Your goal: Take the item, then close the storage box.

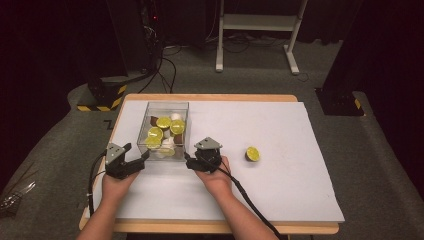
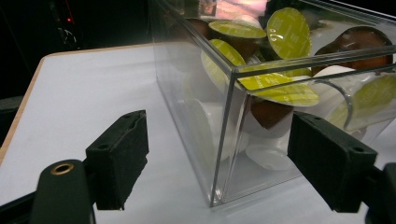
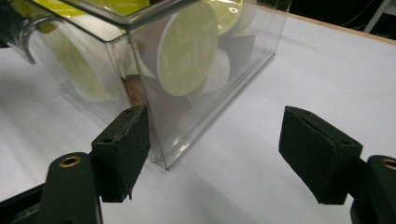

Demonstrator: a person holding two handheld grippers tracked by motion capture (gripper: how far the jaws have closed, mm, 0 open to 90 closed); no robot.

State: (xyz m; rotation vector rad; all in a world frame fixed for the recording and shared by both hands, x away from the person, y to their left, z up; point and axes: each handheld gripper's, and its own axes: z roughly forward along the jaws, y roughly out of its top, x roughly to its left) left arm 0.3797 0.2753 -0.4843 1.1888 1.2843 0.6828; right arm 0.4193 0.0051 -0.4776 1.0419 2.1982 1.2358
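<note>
Box: a clear plastic box [image 1: 166,127] is seen on the white sheet [image 1: 280,175] that covers the table, left of the middle, with its open top upward.
Contents: coffee capsules [image 1: 164,131] with yellow-green lids are heaped inside, mixed with brown and white ones; several lie tilted against the walls.
Loose capsule: one capsule [image 1: 252,153] with a yellow-green lid is seen on the sheet, well apart from the box, to the right of the right gripper.
Left gripper [image 2: 217,154]: the jaws are held wide apart, and a near corner of the box is seen between them; no pad is pressed on a wall, so nothing is gripped.
Right gripper [image 3: 215,154]: the jaws are spread, and the other near corner of the box is seen just beside the left pad; whether that pad touches the wall cannot be told, and nothing is clamped.
Hands: each gripper is held from below by one hand at the box's near end.
</note>
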